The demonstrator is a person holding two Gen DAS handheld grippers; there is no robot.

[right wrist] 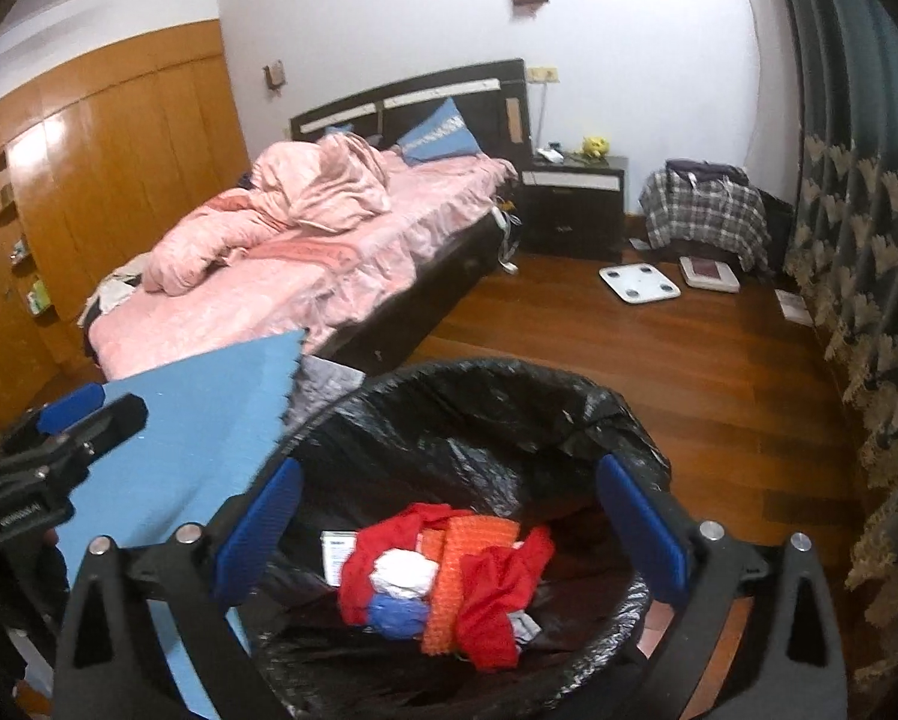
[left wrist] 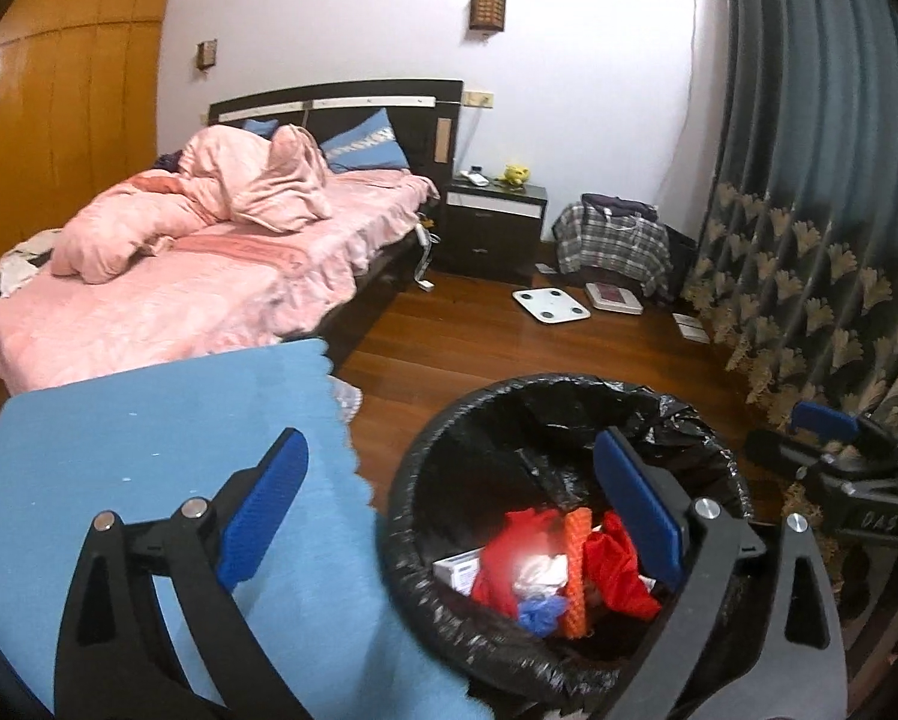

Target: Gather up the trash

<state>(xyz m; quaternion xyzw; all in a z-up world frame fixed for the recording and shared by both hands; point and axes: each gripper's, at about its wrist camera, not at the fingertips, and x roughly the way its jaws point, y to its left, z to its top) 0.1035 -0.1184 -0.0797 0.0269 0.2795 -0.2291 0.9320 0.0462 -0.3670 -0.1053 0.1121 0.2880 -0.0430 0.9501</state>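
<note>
A bin lined with a black bag (left wrist: 449, 420) (right wrist: 449, 378) stands on the wooden floor. Inside lies trash (left wrist: 544, 576) (right wrist: 449, 582): red wrappers, an orange mesh piece, white crumpled paper, a blue scrap, a white box. My left gripper (left wrist: 449, 516) is open and empty, its right finger over the bin, its left finger over a blue mat (left wrist: 149, 432). My right gripper (right wrist: 449, 528) is open and empty, straddling the bin from above. Each gripper shows at the edge of the other's view, the right (left wrist: 832, 438), the left (right wrist: 71, 420).
The blue mat (right wrist: 209, 420) lies left of the bin. A bed with pink bedding (left wrist: 209, 252) stands behind, then a dark nightstand (left wrist: 490, 222), a plaid bag (left wrist: 616, 240), a white scale (left wrist: 550, 303). Curtains (left wrist: 808, 240) hang on the right. A wooden wardrobe (right wrist: 89, 180) lines the left.
</note>
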